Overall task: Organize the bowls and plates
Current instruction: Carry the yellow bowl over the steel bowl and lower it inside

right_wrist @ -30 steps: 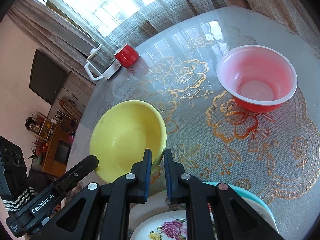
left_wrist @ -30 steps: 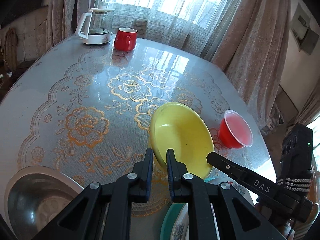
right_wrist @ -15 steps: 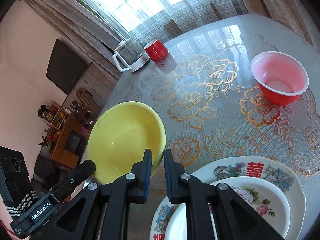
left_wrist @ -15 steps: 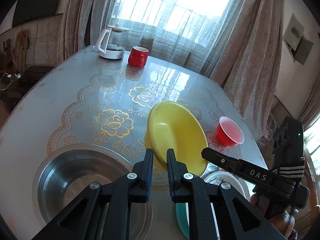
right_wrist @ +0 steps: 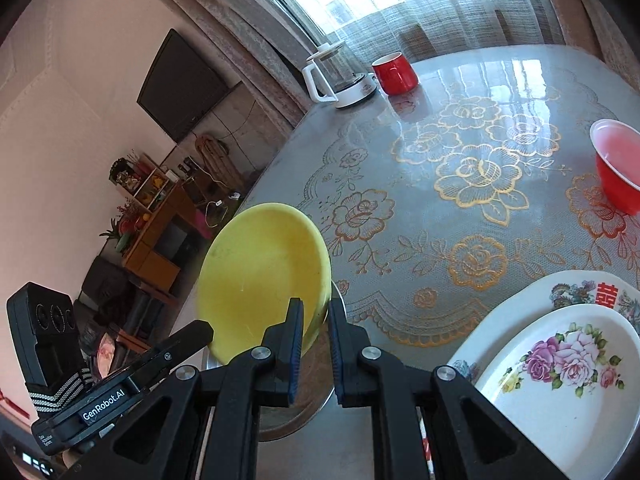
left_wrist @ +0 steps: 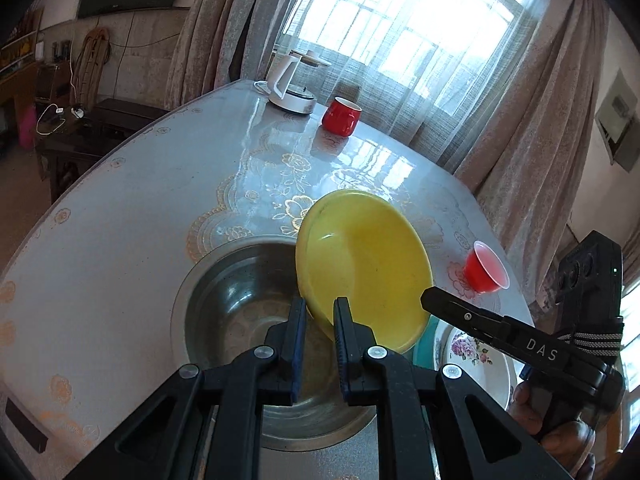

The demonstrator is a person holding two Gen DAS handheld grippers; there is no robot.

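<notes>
Both grippers hold a yellow bowl [left_wrist: 364, 268] by its rim, tilted and lifted. My left gripper [left_wrist: 320, 312] is shut on its near-left rim; my right gripper [right_wrist: 316, 314] is shut on the opposite rim of the yellow bowl [right_wrist: 260, 276]. The bowl hangs over the right part of a large steel basin [left_wrist: 236, 304], whose edge shows in the right wrist view [right_wrist: 296, 412]. Stacked flowered plates [right_wrist: 560, 368] lie to the right, and also show in the left wrist view [left_wrist: 476, 356]. A red bowl [right_wrist: 618, 164] stands farther on the table, seen in the left wrist view too [left_wrist: 486, 272].
A white kettle [left_wrist: 292, 80] and a red mug [left_wrist: 340, 116] stand at the table's far side by the curtained window. The round table [left_wrist: 120, 216] has a flowered cover. A cabinet and shelves stand beyond the table's left edge [right_wrist: 160, 220].
Both grippers have carried the yellow bowl up and back toward the near-left, from over the table's middle to above the steel basin. The plates and red bowl stayed put.
</notes>
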